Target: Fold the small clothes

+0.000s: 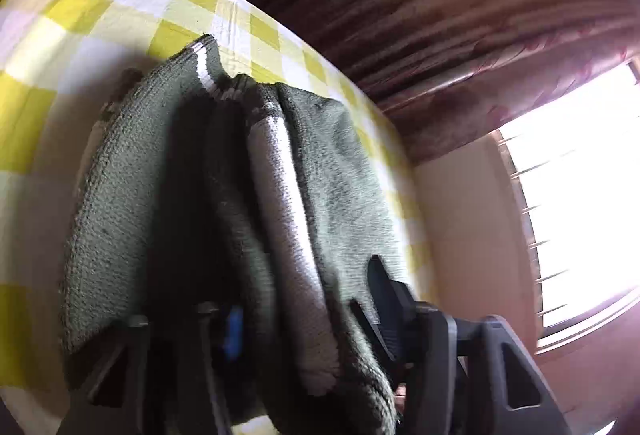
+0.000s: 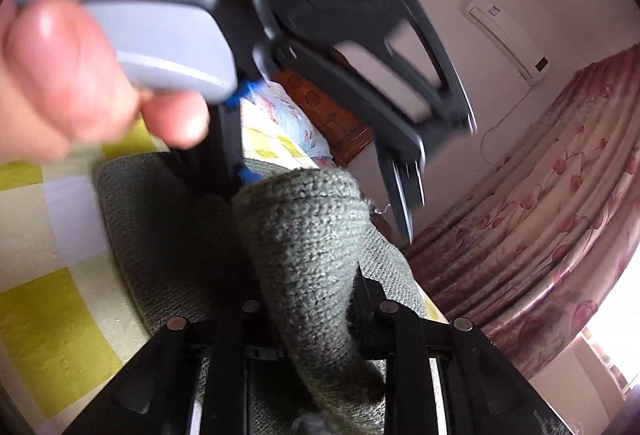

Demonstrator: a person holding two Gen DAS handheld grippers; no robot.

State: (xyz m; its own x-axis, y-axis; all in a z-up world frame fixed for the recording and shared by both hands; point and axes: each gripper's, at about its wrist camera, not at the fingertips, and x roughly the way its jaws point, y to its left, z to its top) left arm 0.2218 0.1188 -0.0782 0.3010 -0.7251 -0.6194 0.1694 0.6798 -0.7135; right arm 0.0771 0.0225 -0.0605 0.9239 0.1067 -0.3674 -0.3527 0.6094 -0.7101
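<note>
A green knitted garment point(image 1: 120, 203) with a white stripe lies on a yellow-and-white checked bedsheet point(image 1: 80, 15). In the left wrist view a bunched fold of it fills the gap between the fingers of my left gripper point(image 1: 296, 295), which is shut on it. In the right wrist view a thick hump of the garment point(image 2: 304, 235) rises from my right gripper point(image 2: 308, 295), shut on its lower end. My left gripper point(image 2: 316, 207), blurred and held by a hand point(image 2: 60, 75), comes down from above with a finger on each side of the hump's top.
The checked sheet point(image 2: 52, 307) spreads to the left. A floral pillow point(image 2: 280, 115) and a wooden headboard point(image 2: 332, 123) lie at the bed's far end. Pink flowered curtains point(image 1: 460, 15) and a bright window point(image 1: 580, 175) stand past the bed's right edge. An air conditioner point(image 2: 508, 35) hangs on the wall.
</note>
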